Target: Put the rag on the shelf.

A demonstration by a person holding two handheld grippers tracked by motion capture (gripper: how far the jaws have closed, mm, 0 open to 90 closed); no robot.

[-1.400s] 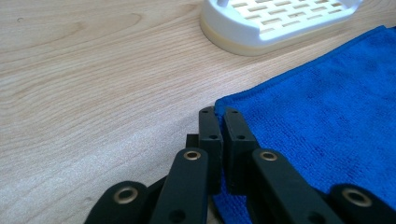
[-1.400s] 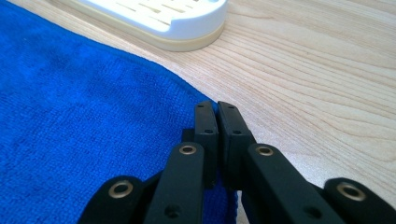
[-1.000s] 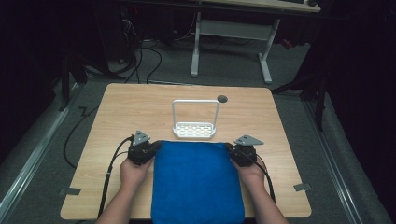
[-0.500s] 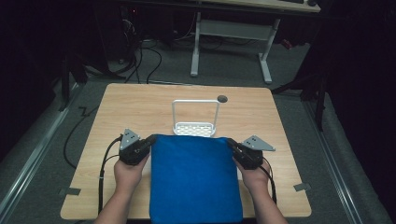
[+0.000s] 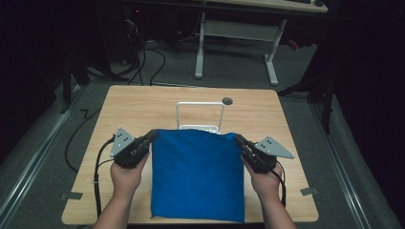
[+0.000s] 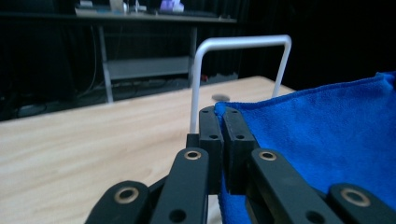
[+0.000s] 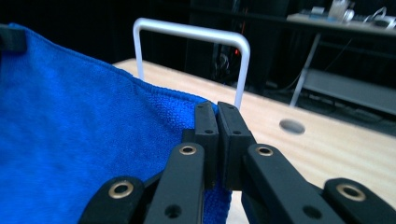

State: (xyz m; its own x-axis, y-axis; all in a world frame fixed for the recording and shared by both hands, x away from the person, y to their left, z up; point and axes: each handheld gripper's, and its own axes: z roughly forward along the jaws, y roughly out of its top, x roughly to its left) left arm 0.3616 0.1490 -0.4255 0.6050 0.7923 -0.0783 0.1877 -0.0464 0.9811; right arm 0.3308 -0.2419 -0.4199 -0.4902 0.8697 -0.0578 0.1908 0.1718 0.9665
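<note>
Claws: left claw [image 5: 152, 136] and right claw [image 5: 239, 140] each pinch a far corner of the blue terry cloth [image 5: 197, 174] | held taut, likely for draping over the white wire rack [image 5: 199, 116] on the wooden bench [image 5: 143, 105]

Dim, dark surroundings; lit tabletop [image 5: 143, 109]; gripper-view backgrounds softly blurred.
</note>
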